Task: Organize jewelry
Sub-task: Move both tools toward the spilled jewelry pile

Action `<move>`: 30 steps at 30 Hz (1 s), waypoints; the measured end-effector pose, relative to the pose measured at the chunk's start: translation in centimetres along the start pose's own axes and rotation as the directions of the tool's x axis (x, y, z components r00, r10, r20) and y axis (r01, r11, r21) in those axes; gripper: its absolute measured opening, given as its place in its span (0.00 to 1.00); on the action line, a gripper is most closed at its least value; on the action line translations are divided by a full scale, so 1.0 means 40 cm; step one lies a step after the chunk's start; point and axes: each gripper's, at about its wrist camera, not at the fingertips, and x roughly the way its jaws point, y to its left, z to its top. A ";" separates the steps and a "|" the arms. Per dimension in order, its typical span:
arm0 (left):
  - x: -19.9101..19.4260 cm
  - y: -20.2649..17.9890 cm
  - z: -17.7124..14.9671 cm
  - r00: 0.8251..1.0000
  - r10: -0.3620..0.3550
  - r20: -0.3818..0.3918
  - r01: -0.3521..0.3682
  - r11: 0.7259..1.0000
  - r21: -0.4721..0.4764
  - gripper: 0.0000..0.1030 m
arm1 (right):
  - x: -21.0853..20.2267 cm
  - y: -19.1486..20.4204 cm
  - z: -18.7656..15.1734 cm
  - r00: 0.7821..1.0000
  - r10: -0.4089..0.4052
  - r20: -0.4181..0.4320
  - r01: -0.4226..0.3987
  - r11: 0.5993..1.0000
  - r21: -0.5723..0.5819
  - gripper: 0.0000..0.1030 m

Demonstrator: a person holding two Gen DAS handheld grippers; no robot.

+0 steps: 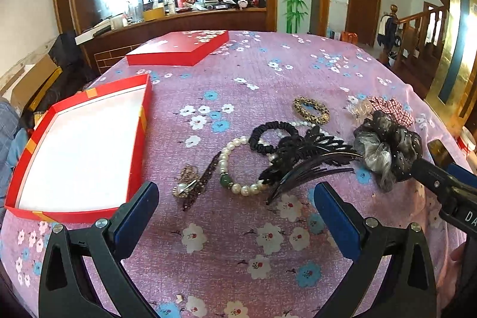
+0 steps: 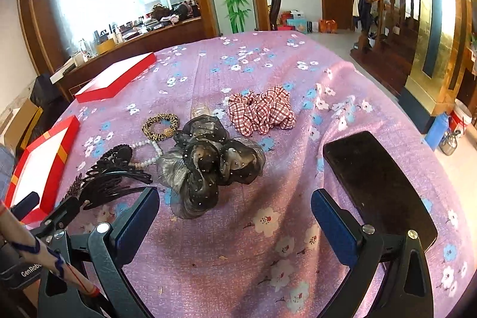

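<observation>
Jewelry lies in a cluster on the pink floral tablecloth: a pearl bracelet, a black hair comb, a black scrunchie, a leopard scrunchie, a brooch, a black-grey gauze scrunchie and a red checked scrunchie. An open red box with a white inside stands at the left. My left gripper is open and empty, just short of the pearls. My right gripper is open and empty, just short of the gauze scrunchie.
The red box lid lies at the far left of the table. A black phone lies right of my right gripper. The table edge drops off at the right, with a wooden staircase beyond.
</observation>
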 end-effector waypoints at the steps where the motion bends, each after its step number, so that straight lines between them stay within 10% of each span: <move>1: -0.006 0.003 -0.004 1.000 -0.002 0.005 0.002 1.000 -0.003 1.00 | 0.000 0.005 0.000 1.000 -0.008 0.000 0.008 1.000 -0.011 1.00; 30: -0.009 0.013 -0.009 1.000 -0.009 0.010 0.009 1.000 -0.019 1.00 | 0.009 0.012 0.002 1.000 -0.003 -0.012 0.003 0.999 -0.039 1.00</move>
